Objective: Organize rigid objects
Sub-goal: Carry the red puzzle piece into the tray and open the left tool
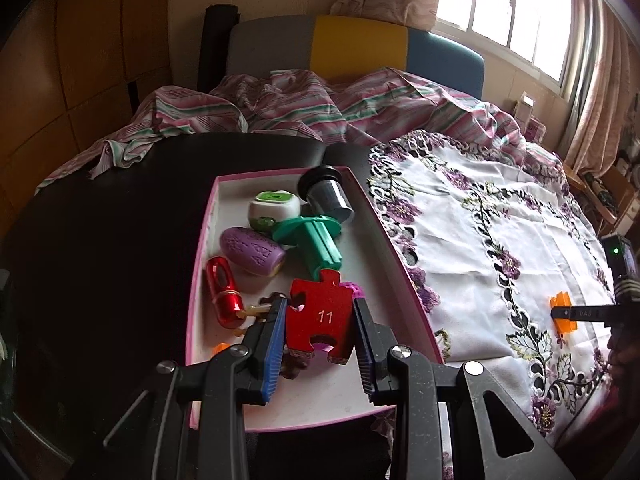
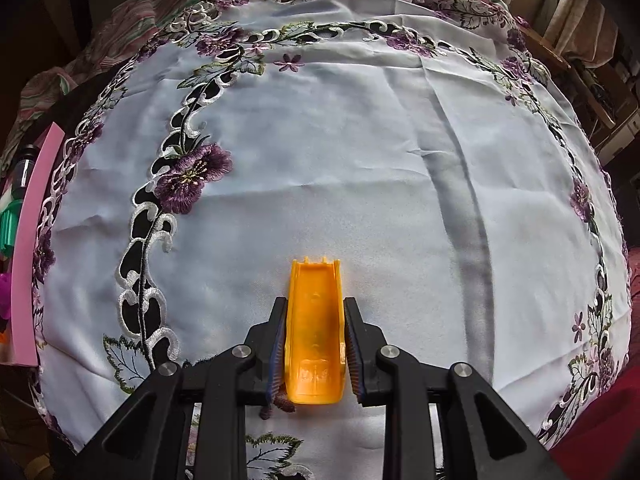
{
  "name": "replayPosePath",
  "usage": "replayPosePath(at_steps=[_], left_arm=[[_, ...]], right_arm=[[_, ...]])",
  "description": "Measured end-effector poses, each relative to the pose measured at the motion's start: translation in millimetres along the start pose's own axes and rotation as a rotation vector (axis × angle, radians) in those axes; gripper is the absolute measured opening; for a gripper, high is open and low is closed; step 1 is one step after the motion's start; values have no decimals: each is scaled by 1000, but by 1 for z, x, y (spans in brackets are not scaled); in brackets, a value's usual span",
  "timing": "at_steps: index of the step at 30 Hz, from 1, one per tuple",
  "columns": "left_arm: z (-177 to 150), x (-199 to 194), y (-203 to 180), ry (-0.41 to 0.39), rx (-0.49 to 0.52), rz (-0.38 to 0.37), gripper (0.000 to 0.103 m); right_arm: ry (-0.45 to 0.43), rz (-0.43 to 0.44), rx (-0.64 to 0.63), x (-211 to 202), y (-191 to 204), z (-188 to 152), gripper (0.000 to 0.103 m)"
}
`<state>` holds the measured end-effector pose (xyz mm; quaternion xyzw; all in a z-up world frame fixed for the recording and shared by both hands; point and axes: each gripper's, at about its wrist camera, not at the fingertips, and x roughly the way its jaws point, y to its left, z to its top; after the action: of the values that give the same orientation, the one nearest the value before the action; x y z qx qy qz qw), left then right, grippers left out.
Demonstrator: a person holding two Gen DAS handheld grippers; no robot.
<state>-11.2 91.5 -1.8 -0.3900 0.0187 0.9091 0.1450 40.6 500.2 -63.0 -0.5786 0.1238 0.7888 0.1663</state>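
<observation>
In the left wrist view my left gripper point(image 1: 320, 303) is shut on a red puzzle piece point(image 1: 320, 320) marked 11, low over the near end of a pink-rimmed white tray point(image 1: 280, 174). In the tray lie a black and silver cylinder point(image 1: 328, 196), a white and green cube point(image 1: 274, 208), a teal plastic part point(image 1: 316, 240), a purple oval point(image 1: 252, 250) and a red capsule point(image 1: 222, 292). My right gripper point(image 2: 315, 300) is shut on an orange plastic piece point(image 2: 315, 332) just above the white embroidered cloth point(image 2: 360, 140). That gripper point(image 1: 560, 314) also shows at the right edge of the left wrist view.
The tray sits on a dark table point(image 1: 120, 220), left of the cloth point(image 1: 480, 220); its pink wall point(image 2: 32, 240) shows at the left edge of the right wrist view. Striped bedding point(image 1: 280, 108) lies behind the table. A window point(image 1: 512, 4) is at the back right.
</observation>
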Motion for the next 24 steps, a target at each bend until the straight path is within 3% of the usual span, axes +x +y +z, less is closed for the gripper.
replayPosePath(at_steps=[12,17,24], left_arm=[[-4,-7,94,5,-210,100,32],[-7,5,103,59,-265,49,32],[18,35,87,90,-284,-83,32]], right_arm=[[-11,-4,-1,7,13,-2,25],[-15,-7,-6,5,15,0,25],[-21,-7,-1,19,15,1,25]])
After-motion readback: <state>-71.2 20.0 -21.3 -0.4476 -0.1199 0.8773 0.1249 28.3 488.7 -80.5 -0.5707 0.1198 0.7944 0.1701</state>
